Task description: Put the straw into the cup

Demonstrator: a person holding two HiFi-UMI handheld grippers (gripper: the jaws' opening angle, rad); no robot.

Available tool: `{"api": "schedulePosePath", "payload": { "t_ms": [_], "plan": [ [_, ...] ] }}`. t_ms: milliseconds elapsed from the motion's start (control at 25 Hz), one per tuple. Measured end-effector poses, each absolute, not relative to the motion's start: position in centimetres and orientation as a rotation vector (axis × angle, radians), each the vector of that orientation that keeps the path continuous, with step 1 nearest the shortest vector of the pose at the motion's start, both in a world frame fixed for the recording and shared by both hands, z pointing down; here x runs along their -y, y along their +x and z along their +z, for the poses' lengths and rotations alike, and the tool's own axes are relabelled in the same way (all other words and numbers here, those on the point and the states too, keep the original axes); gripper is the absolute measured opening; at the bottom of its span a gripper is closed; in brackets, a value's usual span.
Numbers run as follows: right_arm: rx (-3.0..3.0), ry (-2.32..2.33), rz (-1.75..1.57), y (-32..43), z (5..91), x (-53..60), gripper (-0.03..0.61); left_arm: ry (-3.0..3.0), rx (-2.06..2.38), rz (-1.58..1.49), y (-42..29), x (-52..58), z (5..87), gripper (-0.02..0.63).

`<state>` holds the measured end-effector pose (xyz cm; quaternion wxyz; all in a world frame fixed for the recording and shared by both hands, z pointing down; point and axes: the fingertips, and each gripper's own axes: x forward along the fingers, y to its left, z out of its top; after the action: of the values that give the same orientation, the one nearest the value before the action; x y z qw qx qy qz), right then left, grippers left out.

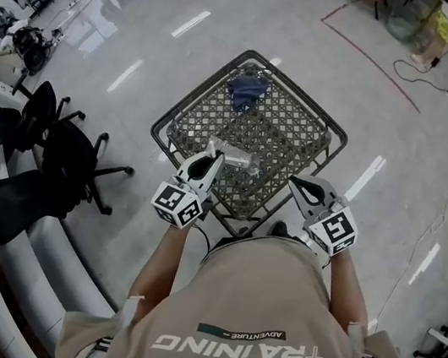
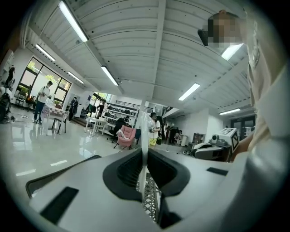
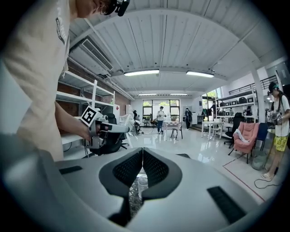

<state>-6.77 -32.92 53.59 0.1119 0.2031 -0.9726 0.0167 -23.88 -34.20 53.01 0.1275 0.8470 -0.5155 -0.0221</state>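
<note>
While on glossy floor (image 1: 145, 40), a mesh table (image 1: 291, 139)

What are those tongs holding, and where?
Left tongs pinch the thin clear straw partway along, one end poking past the tips. Right tongs are shut on nothing.

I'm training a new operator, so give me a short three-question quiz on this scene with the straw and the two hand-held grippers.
1. True or false: the right hand-held gripper is shut on the straw.
2. What colour is the cloth on the mesh table? A red, B blue, C yellow.
3. Fill in: the left hand-held gripper is shut on the ____.
Key: 1 false, its jaws are together with nothing between them; 2 B; 3 straw.
</note>
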Motion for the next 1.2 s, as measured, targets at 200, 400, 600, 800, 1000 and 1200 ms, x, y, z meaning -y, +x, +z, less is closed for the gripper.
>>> {"api": "schedulePosePath", "payload": {
  "t_ms": [200, 400, 600, 800, 1000, 1200],
  "plan": [
    [2.854, 0.651, 0.067, -5.7, 53.7, 34.0, 0.018, 2.479, 1.445, -0.014, -22.9, 36.4, 54.2, 0.046],
    [2.834, 0.698, 0.082, -4.5, 53.8, 34.8, 0.018, 2.474, 1.415, 0.046, -22.5, 37.4, 55.9, 0.046],
    [2.823, 0.747, 0.092, -3.5, 53.6, 35.7, 0.018, 2.450, 1.381, 0.105, -22.3, 37.9, 58.1, 0.046],
    [2.814, 0.759, 0.093, -2.8, 53.6, 35.6, 0.018, 2.435, 1.378, 0.145, -22.0, 38.1, 60.2, 0.046],
    [2.798, 0.794, 0.099, -2.0, 53.7, 35.7, 0.018, 2.450, 1.362, 0.206, -21.3, 38.5, 62.3, 0.046],
    [2.773, 0.804, 0.087, -1.3, 53.8, 35.4, 0.018, 2.434, 1.371, 0.233, -21.2, 38.6, 65.0, 0.046]
  ]
}}
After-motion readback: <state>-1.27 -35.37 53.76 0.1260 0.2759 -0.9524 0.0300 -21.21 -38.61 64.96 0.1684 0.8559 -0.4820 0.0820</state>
